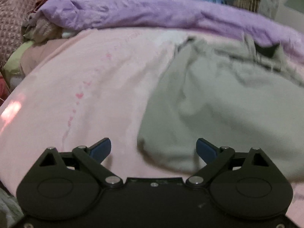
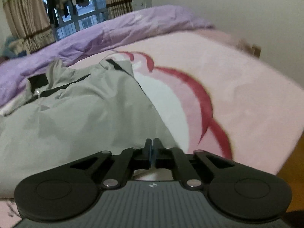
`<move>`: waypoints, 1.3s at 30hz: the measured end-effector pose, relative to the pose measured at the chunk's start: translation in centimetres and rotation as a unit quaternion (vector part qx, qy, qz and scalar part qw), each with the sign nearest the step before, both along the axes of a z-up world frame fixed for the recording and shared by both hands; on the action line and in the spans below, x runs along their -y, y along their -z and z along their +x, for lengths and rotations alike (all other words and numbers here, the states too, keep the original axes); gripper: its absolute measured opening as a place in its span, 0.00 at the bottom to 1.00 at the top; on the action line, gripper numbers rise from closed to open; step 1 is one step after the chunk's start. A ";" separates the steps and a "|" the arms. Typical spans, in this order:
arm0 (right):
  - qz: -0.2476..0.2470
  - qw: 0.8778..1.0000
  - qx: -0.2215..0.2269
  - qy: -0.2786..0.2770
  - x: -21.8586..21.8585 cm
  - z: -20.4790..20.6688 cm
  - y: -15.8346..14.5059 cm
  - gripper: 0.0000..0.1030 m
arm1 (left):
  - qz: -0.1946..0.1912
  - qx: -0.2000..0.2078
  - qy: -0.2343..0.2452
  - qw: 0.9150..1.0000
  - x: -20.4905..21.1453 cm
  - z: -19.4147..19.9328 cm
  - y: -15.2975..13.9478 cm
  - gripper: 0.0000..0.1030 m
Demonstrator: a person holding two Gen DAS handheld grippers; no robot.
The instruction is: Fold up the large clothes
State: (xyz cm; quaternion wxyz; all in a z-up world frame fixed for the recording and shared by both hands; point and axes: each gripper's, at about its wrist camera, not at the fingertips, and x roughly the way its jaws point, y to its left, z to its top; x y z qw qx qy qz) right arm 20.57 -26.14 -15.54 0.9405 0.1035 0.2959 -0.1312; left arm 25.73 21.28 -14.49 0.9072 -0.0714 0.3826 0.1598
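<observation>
A pale grey jacket [image 1: 209, 104] with black trim lies spread on the pink bed sheet [image 1: 76, 76]. My left gripper [image 1: 153, 146] hangs open just above the jacket's near left corner, one finger over the sheet and the other over the grey cloth. In the right wrist view the same jacket [image 2: 76, 117] fills the left half, collar at the far end. My right gripper [image 2: 153, 146] is shut at the jacket's near right edge. No cloth shows between its pads, and I cannot tell whether a thin fold is pinched there.
A crumpled purple quilt [image 1: 152, 13] [image 2: 114, 32] runs along the far side of the bed. A quilted pillow [image 1: 11, 19] and a heap of clothes [image 1: 41, 28] sit far left. The bed edge drops to a wooden floor [image 2: 292, 161] at right. A window [image 2: 76, 19] is behind.
</observation>
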 end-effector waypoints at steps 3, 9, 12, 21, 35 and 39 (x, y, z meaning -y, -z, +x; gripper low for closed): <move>-0.011 0.999 0.042 -0.014 -2.2 0.2 -1.5 0.16 | 0.015 0.045 0.024 0.999 1.7 0.7 -2.5 0.95; 0.001 0.986 0.076 -0.151 -9.9 4.0 -2.4 0.19 | 0.029 0.109 0.154 0.982 9.2 4.7 -4.0 0.94; -0.058 0.979 0.062 -0.184 -14.6 5.4 -1.6 0.21 | 0.047 0.090 0.181 0.978 11.5 7.0 -2.1 0.96; -0.137 0.989 0.012 -0.046 -7.3 6.4 -0.2 0.21 | 0.066 0.024 0.075 0.995 3.0 5.8 0.6 1.00; -0.042 0.998 0.044 -0.033 -0.9 -1.6 -4.7 0.68 | 0.042 0.021 0.082 0.996 3.1 2.6 -1.9 0.99; 0.029 0.999 -0.023 -0.015 1.9 -1.4 -1.8 0.64 | 0.045 0.025 0.096 0.994 3.9 1.8 -2.3 0.99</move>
